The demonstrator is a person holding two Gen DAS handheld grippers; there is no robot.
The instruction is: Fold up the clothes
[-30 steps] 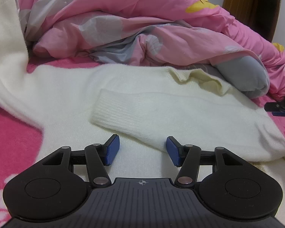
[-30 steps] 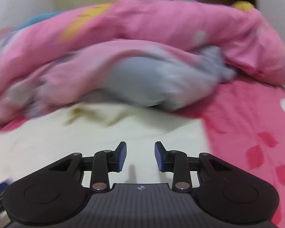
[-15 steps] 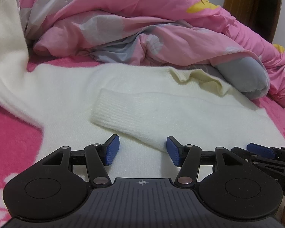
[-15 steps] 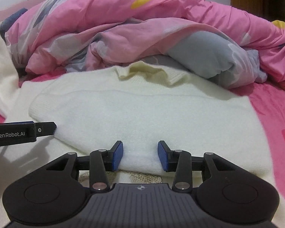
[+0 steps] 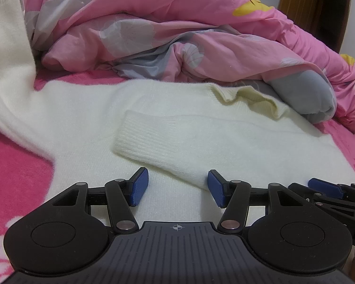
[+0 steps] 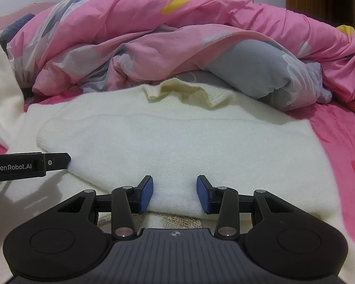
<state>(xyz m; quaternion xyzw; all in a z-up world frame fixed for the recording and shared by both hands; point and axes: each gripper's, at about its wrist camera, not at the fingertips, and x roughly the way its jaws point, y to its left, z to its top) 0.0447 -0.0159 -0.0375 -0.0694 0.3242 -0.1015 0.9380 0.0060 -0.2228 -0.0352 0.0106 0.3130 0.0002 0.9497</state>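
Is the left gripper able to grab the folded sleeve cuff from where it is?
Probably yes: the left gripper is open, and the sleeve cuff lies uncovered just ahead.

A second ago only the tip of the right gripper (image 5: pixel 324 188) was seen at the right edge of the left wrist view; it has since been brought to the lower right, beside the left gripper (image 5: pixel 177 187). The sweater (image 6: pixel 177 142) is now centred in the right view, no longer blurred.
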